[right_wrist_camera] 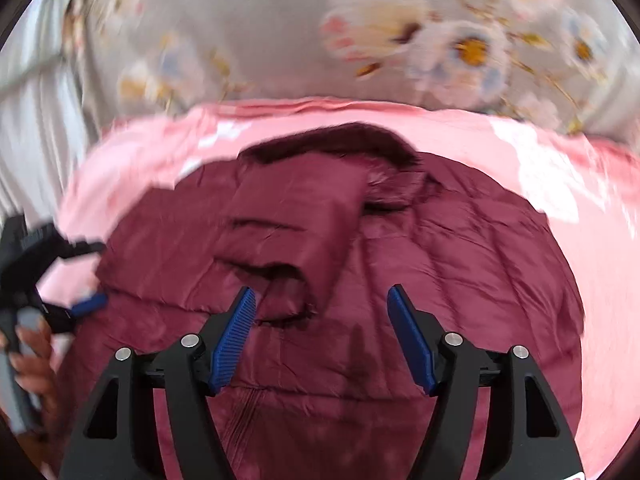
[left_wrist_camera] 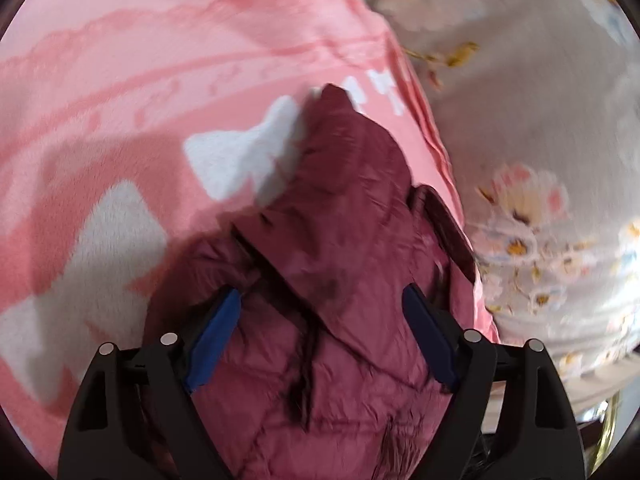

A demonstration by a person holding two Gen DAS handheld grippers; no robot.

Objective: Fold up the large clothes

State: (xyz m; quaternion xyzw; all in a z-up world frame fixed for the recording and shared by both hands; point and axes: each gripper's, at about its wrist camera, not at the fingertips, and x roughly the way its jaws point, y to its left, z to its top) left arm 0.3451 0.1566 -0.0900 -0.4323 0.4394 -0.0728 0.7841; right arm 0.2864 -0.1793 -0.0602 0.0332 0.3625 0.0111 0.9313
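Note:
A maroon quilted jacket (right_wrist_camera: 440,264) lies on a pink blanket (right_wrist_camera: 580,208), with a sleeve (right_wrist_camera: 292,232) folded across its body. My right gripper (right_wrist_camera: 320,296) is open and empty just above the jacket's middle. My left gripper (left_wrist_camera: 320,296) is open over the jacket (left_wrist_camera: 340,240), empty. It also shows in the right wrist view (right_wrist_camera: 90,276) at the jacket's left edge, held by a hand. Both views are blurred by motion.
The pink blanket (left_wrist_camera: 120,80) with white shapes covers a bed. A grey floral bedsheet (left_wrist_camera: 540,140) lies beyond it, also seen at the top of the right wrist view (right_wrist_camera: 280,40). A bed edge and brass piece (left_wrist_camera: 608,420) sit at lower right.

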